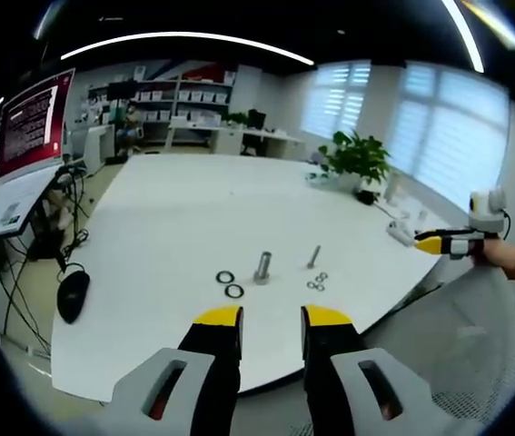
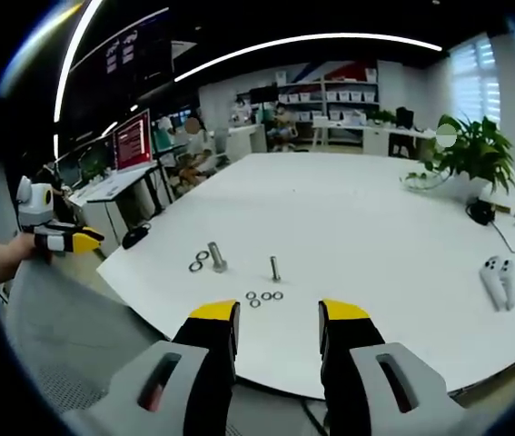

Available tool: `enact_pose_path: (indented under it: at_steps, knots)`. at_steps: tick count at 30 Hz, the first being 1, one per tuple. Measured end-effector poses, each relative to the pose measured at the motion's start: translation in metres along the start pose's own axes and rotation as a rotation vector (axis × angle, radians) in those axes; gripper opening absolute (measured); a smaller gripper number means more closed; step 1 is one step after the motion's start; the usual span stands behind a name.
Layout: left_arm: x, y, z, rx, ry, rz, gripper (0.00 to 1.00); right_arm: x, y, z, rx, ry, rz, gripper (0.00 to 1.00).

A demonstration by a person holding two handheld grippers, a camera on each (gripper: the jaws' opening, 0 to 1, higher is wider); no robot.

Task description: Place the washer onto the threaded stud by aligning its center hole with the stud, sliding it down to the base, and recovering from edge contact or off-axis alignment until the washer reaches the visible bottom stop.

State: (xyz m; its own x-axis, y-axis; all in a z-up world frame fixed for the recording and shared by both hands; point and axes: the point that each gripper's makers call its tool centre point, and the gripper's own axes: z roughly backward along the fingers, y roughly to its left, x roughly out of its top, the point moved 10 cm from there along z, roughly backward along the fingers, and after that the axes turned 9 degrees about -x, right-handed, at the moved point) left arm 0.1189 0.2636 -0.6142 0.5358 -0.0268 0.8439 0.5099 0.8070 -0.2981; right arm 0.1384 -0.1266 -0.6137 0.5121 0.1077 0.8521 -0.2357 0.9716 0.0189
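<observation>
left tongs (image 1: pixel 271 318) released, empty | right tongs (image 2: pixel 278 313) released, empty | threaded stud (image 2: pixel 275 268) upright on tabletop (image 2: pixel 375 218) | small washers (image 2: pixel 264 297), apparently four, just beside stud

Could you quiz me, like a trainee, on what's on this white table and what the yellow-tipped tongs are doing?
1. True or false: a washer already sits on the thin stud.
2. The two dark rings lie beside which part: A) the thick bolt, B) the plant, C) the mouse?
3. Fill in: the left tongs and right tongs are both ____ and hold nothing.

Key: 1 false; 2 A; 3 open.
</observation>
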Motion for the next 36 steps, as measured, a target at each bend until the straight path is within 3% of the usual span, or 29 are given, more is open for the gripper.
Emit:
enact_pose_path:
  at_steps: [20, 26, 36]
  knots:
    - [0.0012, 0.0018, 0.0010, 0.024, -0.014, 0.018, 0.23, -0.0024, 0.0036, -0.0033, 0.034, 0.038, 0.022, 0.37]
    - [0.0013, 0.0032, 0.0016, 0.046, -0.020, 0.031, 0.23, 0.0008, 0.0031, -0.0013, 0.025, 0.001, 0.023, 0.39]
    - [-0.0034, 0.0054, -0.0025, 0.081, 0.055, 0.053, 0.23, 0.0021, 0.0033, -0.0005, 0.042, -0.015, 0.004, 0.37]
